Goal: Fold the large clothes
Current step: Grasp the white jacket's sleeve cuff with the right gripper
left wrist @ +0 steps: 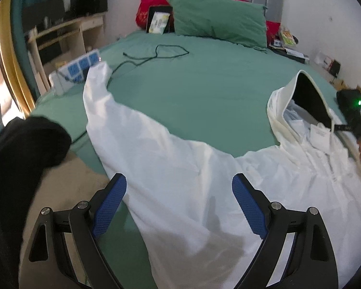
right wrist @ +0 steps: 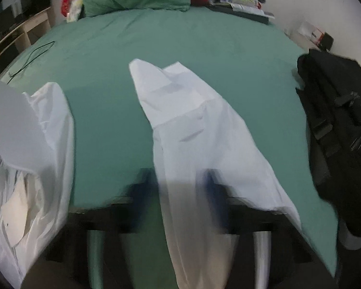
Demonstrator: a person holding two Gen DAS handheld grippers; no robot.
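A white hooded garment is spread across the green-sheeted bed, one sleeve stretched toward a power strip, the hood raised. The left gripper is held wide above the sleeve's base, nothing gripped. The right gripper is blurred; the other sleeve is seen between its fingers, grip state cannot be told. A green pillow is seen behind.

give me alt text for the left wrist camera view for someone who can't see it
An open left gripper with blue pads hangs above a white hooded jacket spread on a green bed, one sleeve stretched toward a power strip at the bed's left edge. A green pillow lies at the headboard.
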